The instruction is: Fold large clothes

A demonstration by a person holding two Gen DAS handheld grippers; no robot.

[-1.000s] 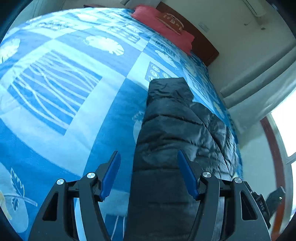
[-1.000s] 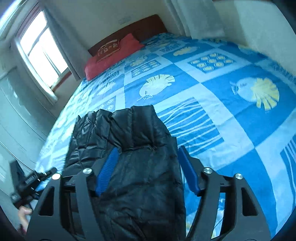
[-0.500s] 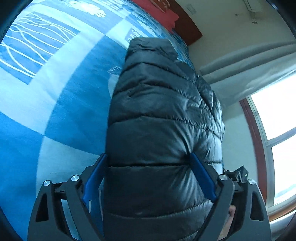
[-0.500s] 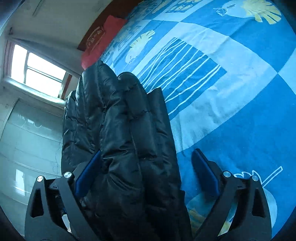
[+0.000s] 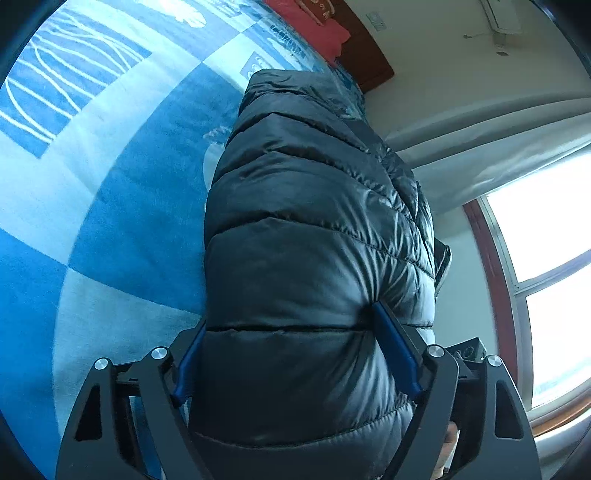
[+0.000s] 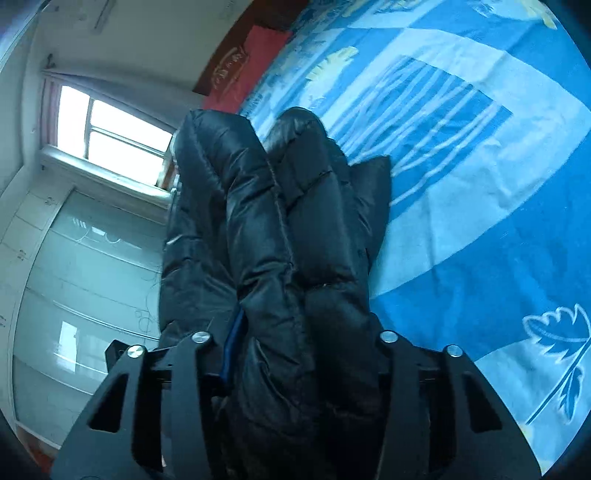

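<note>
Holding: black puffer jacket [image 5: 314,258], bunched and raised over the bed [image 5: 110,221], its far end draping back down toward the bedspread.
Left tool [image 5: 295,354]: blue pads pressed into the quilted bulk on both sides, so clamped on the jacket, though it's a fat grip.
Right tool [image 6: 295,354]: squeezed on a thick roll of the same jacket [image 6: 280,258]; I only see one blue pad, the other is buried in fabric.
Step, my guess: carrying this end over to lay a fold.
Risk 1: slick shiny shell plus puffy fill, so the pads could slide off if I tug.
Risk 2: layers look uneven on the right side, a loose flap sticks out toward the bed, so the fold may land lopsided.
Risk 3: trapped air means it'll probably spring open once I let go.
Around: red pillow [image 5: 314,18] by the wooden headboard [image 5: 365,55], window [image 6: 110,136], curtain [image 5: 480,147].
In the way: nothing on the bedspread near the landing spot, as far as I can see.
</note>
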